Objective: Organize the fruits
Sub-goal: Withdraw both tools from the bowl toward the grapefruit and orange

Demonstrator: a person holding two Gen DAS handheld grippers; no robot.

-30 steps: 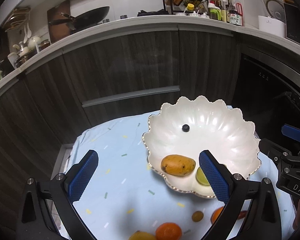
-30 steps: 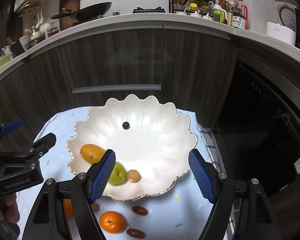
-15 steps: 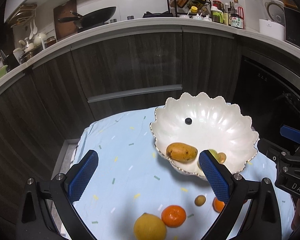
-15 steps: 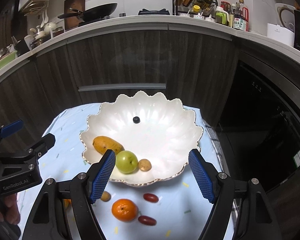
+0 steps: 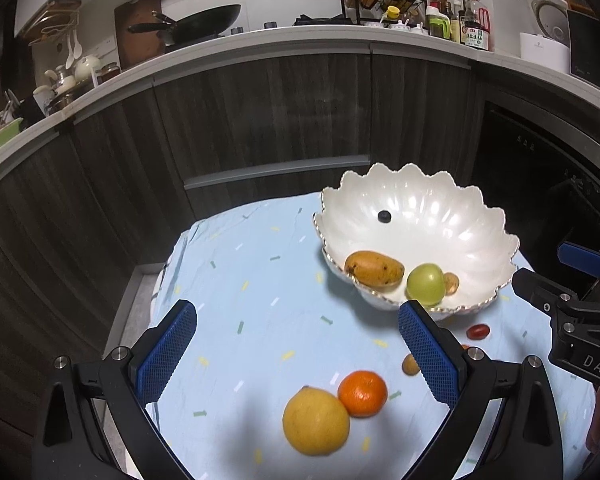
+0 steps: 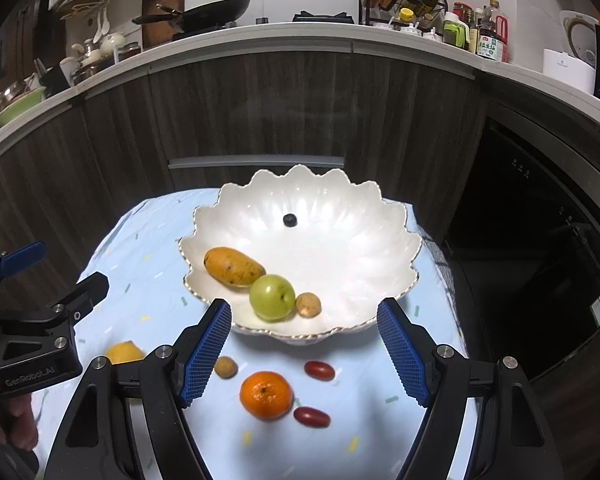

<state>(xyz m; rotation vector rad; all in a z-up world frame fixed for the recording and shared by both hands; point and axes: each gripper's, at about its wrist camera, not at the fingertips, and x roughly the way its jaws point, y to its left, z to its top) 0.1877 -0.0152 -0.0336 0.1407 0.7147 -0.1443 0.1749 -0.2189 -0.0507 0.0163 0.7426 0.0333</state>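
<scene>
Four fruits are held in the glossy scalloped bowl (image 6: 380, 216); five, perhaps six, are scattered before it. Both grippers' ribbed jaws are released, empty.

In the right wrist view, the round yellow lemon (image 6: 124, 353) sits half hidden behind the left gripper's black body. In the left wrist view, a small brown round fruit (image 5: 411, 364) is partly covered by a blue-padded finger (image 5: 428, 356).
</scene>
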